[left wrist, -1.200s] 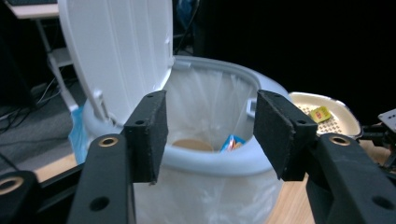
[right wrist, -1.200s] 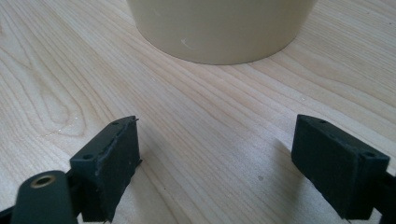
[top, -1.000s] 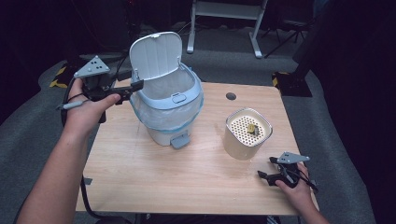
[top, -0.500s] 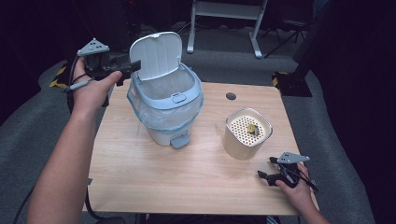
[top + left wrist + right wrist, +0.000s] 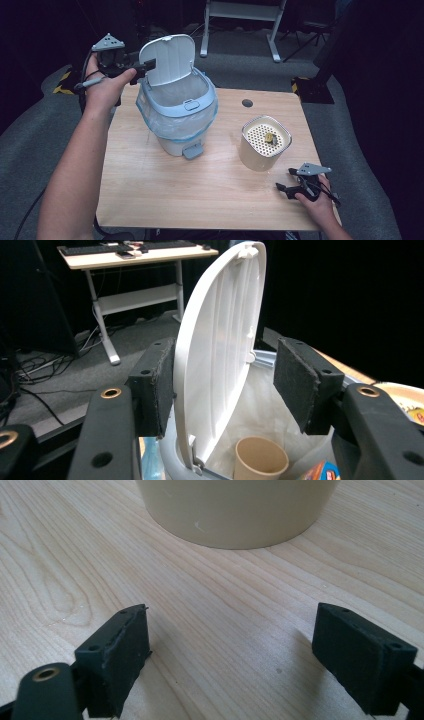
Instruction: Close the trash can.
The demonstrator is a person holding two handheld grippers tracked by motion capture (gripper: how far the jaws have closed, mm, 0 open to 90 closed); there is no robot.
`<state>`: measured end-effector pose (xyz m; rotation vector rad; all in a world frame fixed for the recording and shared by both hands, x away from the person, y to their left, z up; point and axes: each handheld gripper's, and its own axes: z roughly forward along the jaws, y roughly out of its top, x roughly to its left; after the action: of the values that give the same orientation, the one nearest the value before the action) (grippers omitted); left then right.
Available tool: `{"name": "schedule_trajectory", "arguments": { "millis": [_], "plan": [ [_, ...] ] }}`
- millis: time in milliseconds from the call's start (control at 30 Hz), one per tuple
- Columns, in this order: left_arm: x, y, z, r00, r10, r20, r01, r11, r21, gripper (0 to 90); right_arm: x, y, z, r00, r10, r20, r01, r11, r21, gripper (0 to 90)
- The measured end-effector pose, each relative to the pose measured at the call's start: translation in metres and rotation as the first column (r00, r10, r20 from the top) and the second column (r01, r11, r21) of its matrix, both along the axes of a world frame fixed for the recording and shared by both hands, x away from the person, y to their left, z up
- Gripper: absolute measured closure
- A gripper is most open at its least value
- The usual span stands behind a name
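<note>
The left gripper point(image 5: 150, 64) stands at the raised white plastic lid point(image 5: 167, 59) of the pale blue pedal bin point(image 5: 176, 112), which sits on the far left part of the light wooden table point(image 5: 200, 190). In the left gripper view the lid's edge point(image 5: 220, 340) runs up between the two black pads point(image 5: 156, 385); one pad lies against the lid's outer face, the other stands clear of the ribbed inner face, so the jaws are released and nothing is clamped. Inside the bin, a clear liner bag point(image 5: 260, 410) holds a brown paper cup point(image 5: 261, 457) and a scrap of coloured packaging point(image 5: 322, 471).

The step in hand looks like handling the lid, probably swinging it about its hinge. To do that well, the contact should stay high on the lid, far from the hinge, and the push should follow the lid's arc instead of pressing straight across, which could tip or slide the light bin. A pinch is hardly needed; one pad can guide it.

The right gripper point(image 5: 290, 189) rests low near the table's front right, jaws spread and empty, just short of the cream round container with a perforated top point(image 5: 266, 142).
</note>
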<state>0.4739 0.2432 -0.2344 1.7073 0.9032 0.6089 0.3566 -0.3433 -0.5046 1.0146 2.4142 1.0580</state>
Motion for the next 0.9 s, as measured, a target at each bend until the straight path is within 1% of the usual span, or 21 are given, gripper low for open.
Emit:
{"name": "schedule_trajectory", "arguments": {
  "millis": [100, 233, 267, 333, 500, 567, 633, 800, 900],
  "plan": [
    [-0.006, -0.003, 0.001, 0.9996, -0.026, -0.010, 0.026, 0.9996, 0.007, 43.1, 0.000, 0.000, 0.000, 1.0000, 0.000, 0.000, 0.000, 1.000, 0.000, 15.4],
    [-0.019, -0.011, 0.000, 0.9983, -0.051, -0.027, 0.052, 0.9981, 0.031, 43.4, 0.000, 0.000, 0.000, 1.0000, 0.000, 0.000, 0.000, 1.000, 0.000, 15.4],
    [-0.025, -0.016, -0.001, 0.9975, -0.063, -0.034, 0.064, 0.9964, 0.056, 43.0, 0.000, 0.000, 0.000, 1.0000, 0.000, 0.000, 0.000, 1.000, 0.000, 15.4],
    [-0.030, -0.021, -0.003, 0.9964, -0.078, -0.034, 0.081, 0.9938, 0.077, 42.4, 0.000, 0.000, 0.000, 1.0000, 0.000, 0.000, 0.000, 1.000, 0.000, 15.4],
    [-0.037, -0.031, -0.009, 0.9901, -0.132, -0.049, 0.135, 0.9880, 0.076, 44.1, 0.000, 0.000, 0.000, 1.0000, 0.000, 0.000, 0.000, 1.000, 0.000, 15.4],
    [-0.039, -0.036, -0.011, 0.9888, -0.138, -0.058, 0.142, 0.9868, 0.077, 44.1, 0.000, 0.000, 0.000, 1.0000, 0.000, 0.000, 0.000, 1.000, 0.000, 15.4],
    [-0.040, -0.040, -0.012, 0.9860, -0.152, -0.067, 0.157, 0.9846, 0.076, 44.2, 0.000, 0.000, 0.000, 1.0000, 0.000, 0.000, 0.000, 1.000, 0.000, 15.4],
    [-0.040, -0.051, -0.018, 0.9769, -0.188, -0.101, 0.195, 0.9787, 0.063, 46.6, 0.000, 0.000, 0.000, 1.0000, 0.000, 0.000, 0.000, 1.000, 0.000, 15.4],
    [-0.039, -0.056, -0.021, 0.9695, -0.212, -0.124, 0.219, 0.9745, 0.049, 49.1, 0.000, 0.000, 0.000, 1.0000, 0.000, 0.000, 0.000, 1.000, 0.000, 15.4]
  ]
}}
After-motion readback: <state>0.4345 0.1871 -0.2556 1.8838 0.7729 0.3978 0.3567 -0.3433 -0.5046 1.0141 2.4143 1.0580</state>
